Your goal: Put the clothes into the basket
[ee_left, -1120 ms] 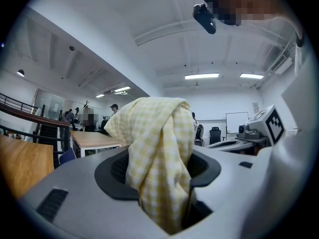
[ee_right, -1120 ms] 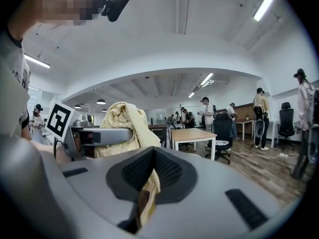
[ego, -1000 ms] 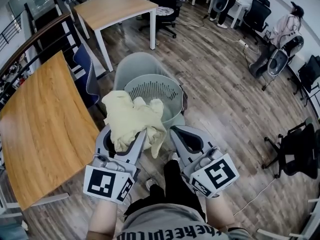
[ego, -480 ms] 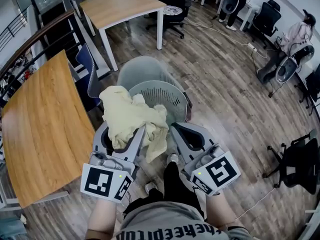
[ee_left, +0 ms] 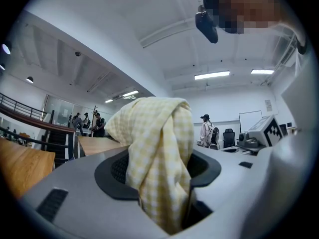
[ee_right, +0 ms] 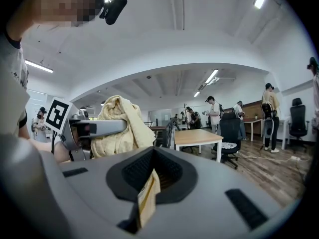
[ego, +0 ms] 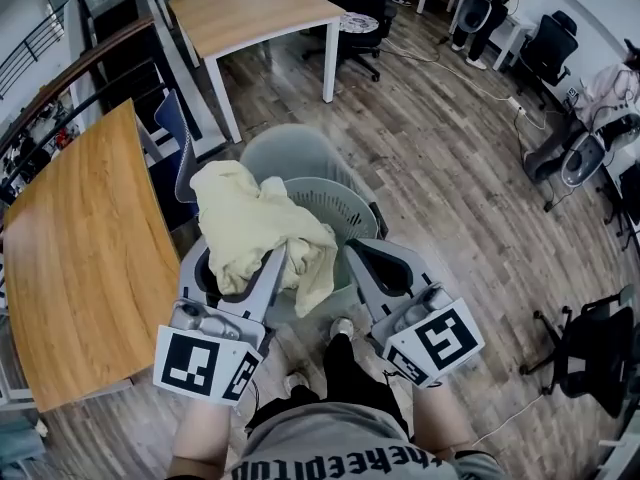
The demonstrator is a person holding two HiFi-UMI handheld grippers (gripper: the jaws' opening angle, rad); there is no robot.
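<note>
Over by the long wooden table (ego: 80,248) on the left, the person has walked both tools forward in the last second. In the head view the floor has slid back under them and the basket now sits closer in. The left gripper (ego: 245,268) has kept the same wide clamp throughout, its jaws pressed on a thick bunch of the yellow checked garment (ego: 255,223). In its own view the cloth (ee_left: 159,148) stands up in a twisted hump between the pads and fills the gap. That bundle now hangs over the near left part of the grey basket (ego: 350,208) and covers more of the opening than it did a moment ago, though none of it rests inside yet. To the right, the right gripper (ego: 375,263) travels alongside with its jaws nearly together, nipping a thin yellowish strip (ee_right: 148,193). I cannot tell whether that is a corner of the same garment. The carry looks almost done, and I judge what remains is bringing the bundle fully above the opening and letting go.
</note>
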